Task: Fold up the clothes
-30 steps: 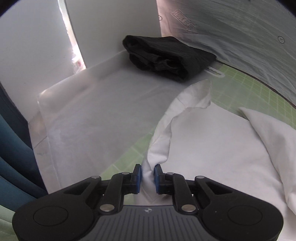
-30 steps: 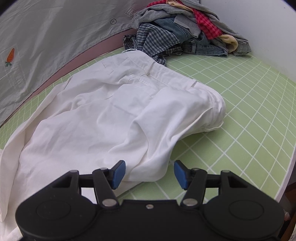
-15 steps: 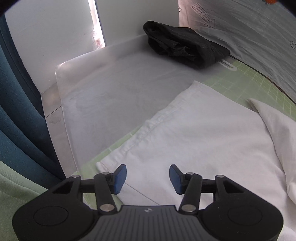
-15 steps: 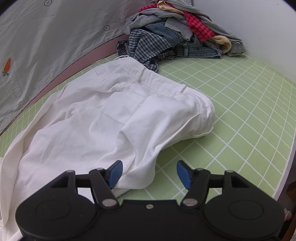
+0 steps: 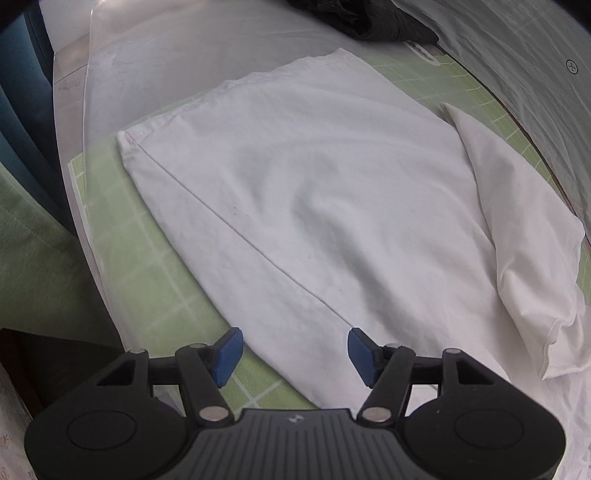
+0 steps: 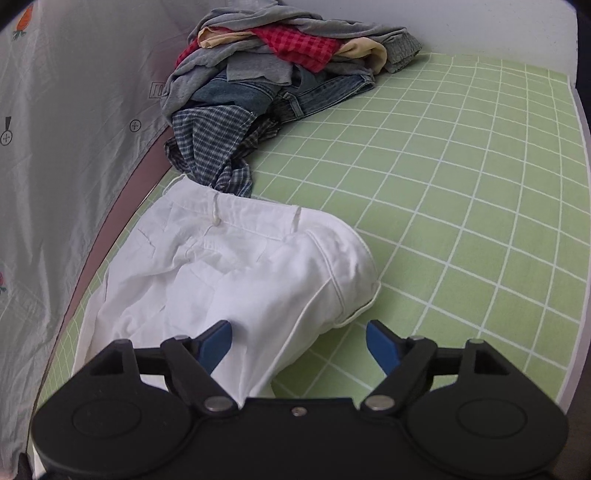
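Note:
White trousers lie on the green grid mat. In the left wrist view their legs lie flat and spread, hem at the far left, with a folded-over part at the right. My left gripper is open and empty, hovering over the near edge of the leg. In the right wrist view the waistband end is bunched up. My right gripper is open and empty just above the trousers' near fold.
A pile of mixed clothes sits at the far end of the mat. A folded black garment lies on a white sheet beyond the hem. A grey printed cloth hangs along the wall. The mat's edge runs at right.
My left gripper let go of the trouser leg, opened, and pulled back; the leg now lies flat. My right gripper stayed open and moved forward over the waistband end.

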`<state>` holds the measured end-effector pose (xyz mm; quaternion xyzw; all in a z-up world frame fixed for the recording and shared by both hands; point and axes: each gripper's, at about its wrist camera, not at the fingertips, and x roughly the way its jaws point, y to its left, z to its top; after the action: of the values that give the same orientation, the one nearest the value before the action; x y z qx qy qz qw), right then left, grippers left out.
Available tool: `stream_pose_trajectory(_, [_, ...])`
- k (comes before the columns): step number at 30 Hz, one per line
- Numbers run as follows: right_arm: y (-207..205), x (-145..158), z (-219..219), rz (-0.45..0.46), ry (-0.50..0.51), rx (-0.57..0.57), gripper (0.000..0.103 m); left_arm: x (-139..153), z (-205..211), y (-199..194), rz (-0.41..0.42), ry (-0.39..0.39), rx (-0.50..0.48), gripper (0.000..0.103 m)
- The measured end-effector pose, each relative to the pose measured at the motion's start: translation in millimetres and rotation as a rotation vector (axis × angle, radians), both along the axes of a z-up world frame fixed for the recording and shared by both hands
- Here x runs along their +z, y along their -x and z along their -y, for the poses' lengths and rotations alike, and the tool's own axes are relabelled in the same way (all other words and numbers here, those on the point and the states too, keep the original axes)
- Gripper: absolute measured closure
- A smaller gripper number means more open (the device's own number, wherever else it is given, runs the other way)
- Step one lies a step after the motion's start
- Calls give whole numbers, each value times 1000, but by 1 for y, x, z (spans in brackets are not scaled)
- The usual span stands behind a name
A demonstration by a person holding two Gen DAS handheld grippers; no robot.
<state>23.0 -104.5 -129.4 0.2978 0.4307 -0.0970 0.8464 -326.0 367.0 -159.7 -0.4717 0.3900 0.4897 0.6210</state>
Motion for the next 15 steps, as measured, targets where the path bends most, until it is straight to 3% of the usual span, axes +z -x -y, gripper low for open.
stream_pose_trajectory(5, [-20,-7,12,-28,-83,-44,19,-9,13,2,68,77,84,37])
stream_pose_trajectory(15, [-38,-23,37,-91,-152,-116,18,-9,31,-21,65,77,81,32])
